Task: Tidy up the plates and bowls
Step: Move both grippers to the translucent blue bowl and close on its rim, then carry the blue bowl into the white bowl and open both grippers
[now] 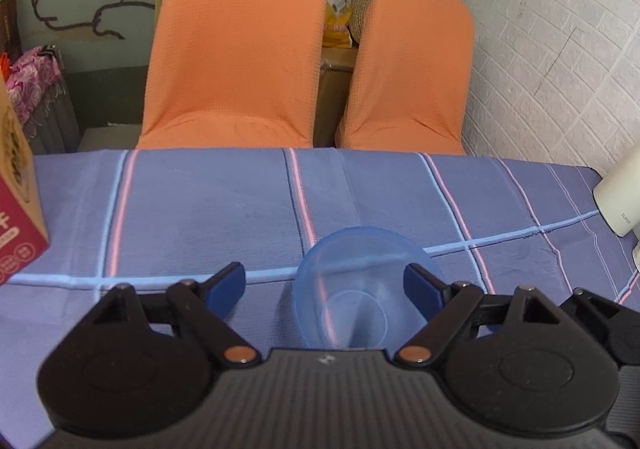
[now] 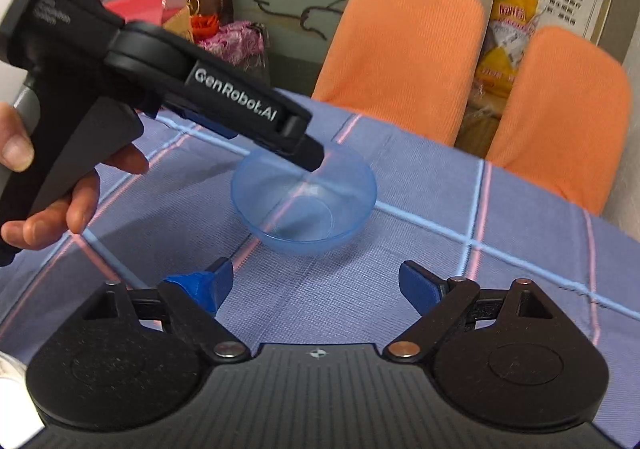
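- A translucent blue bowl [image 2: 304,205] is seen upright on the checked tablecloth [image 2: 400,289], with two orange chairs [image 1: 240,49] beyond the table's far edge.
- The left gripper [image 1: 324,281] is held over the bowl with its jaws wide apart; the near rim falls between the pads in the left wrist view, yet no pad can be seen pressing on it — nothing is judged to be held.
- The right gripper [image 2: 316,281] is open and empty, short of the bowl, above bare cloth.
- The bowl is judged to be thin plastic: light, fairly stiff, a little springy at the rim, and smooth enough to slide on the cloth when nudged.
- The rim is the likeliest place to be taken hold of — one pad inside, one outside — since the body looks too wide and curved for a sure grip.
- The bowl's nearest edge is cut off by the gripper body in the left wrist view.
- No plates or other bowls are in view; a carton [image 1: 16,217] and a white appliance [image 1: 620,193] are only partly shown.
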The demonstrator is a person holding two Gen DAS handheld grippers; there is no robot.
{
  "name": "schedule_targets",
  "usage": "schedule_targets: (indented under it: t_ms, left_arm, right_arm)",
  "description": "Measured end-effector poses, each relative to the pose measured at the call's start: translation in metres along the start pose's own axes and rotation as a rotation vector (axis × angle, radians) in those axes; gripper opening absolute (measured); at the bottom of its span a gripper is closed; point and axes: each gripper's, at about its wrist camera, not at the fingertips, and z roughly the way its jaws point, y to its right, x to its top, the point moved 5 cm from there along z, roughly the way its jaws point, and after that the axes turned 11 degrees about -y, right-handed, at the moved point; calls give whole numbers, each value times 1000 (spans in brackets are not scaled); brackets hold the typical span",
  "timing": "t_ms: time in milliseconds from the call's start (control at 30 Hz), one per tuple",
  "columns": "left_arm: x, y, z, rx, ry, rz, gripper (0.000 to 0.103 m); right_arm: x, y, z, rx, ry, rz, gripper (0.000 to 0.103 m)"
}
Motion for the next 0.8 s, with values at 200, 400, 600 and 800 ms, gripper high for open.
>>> schedule_targets:
  t_ms: [200, 400, 600, 800]
  left_arm:
    - [5, -2, 22, -1, -24, 1, 85]
    - [5, -3, 34, 38, -34, 32, 45]
    - [1, 4, 31, 22, -54, 53, 46]
    - [-5, 11, 16, 4, -34, 79, 46]
  right_arm:
    - [6, 0, 23, 3, -27, -7, 77]
    - [7, 2, 41, 0, 13, 44, 77]
    - [10, -3, 38, 11, 106, 45, 73]
    - [7, -15, 14, -41, 184, -32, 72]
